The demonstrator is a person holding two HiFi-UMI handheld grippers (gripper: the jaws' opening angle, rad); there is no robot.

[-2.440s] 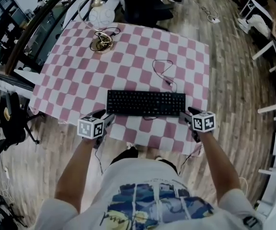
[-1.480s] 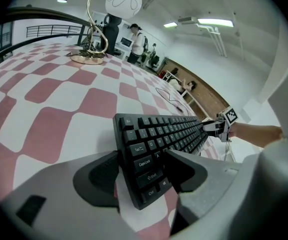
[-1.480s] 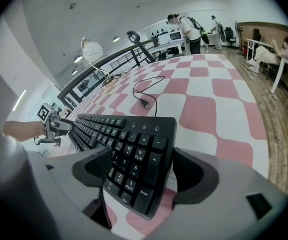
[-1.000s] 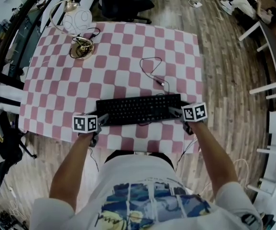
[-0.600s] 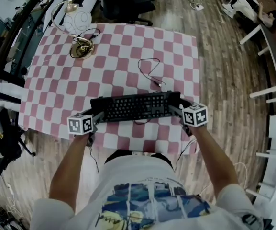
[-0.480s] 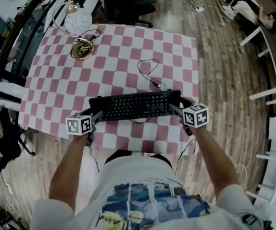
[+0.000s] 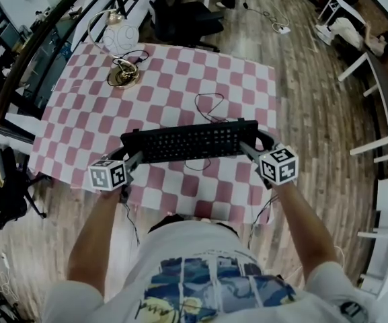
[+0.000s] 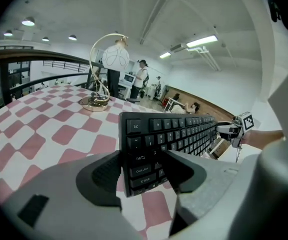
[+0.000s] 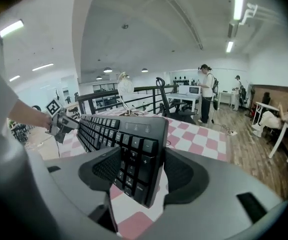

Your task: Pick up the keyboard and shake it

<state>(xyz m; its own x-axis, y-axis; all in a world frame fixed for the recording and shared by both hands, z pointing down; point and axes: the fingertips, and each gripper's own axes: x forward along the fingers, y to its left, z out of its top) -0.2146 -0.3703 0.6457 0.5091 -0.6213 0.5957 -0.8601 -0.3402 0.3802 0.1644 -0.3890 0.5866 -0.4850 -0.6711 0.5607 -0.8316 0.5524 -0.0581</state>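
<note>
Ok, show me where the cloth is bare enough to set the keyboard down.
Bare: the cloth on the left, between the lamp and the near edge, and the near strip under the raised keyboard. Crowded: the lamp's far-left corner, and the middle, where the cable loops.

The black rectangular plastic keyboard point(image 7: 190, 140), which lay flat near the near edge of the pink-and-white checked tabletop point(image 7: 79, 113), is now lifted clear of it and hangs above the cloth. The left gripper point(image 7: 130, 157) and right gripper point(image 7: 251, 147), earlier just beside its two ends, have closed on them and carry it.
</note>
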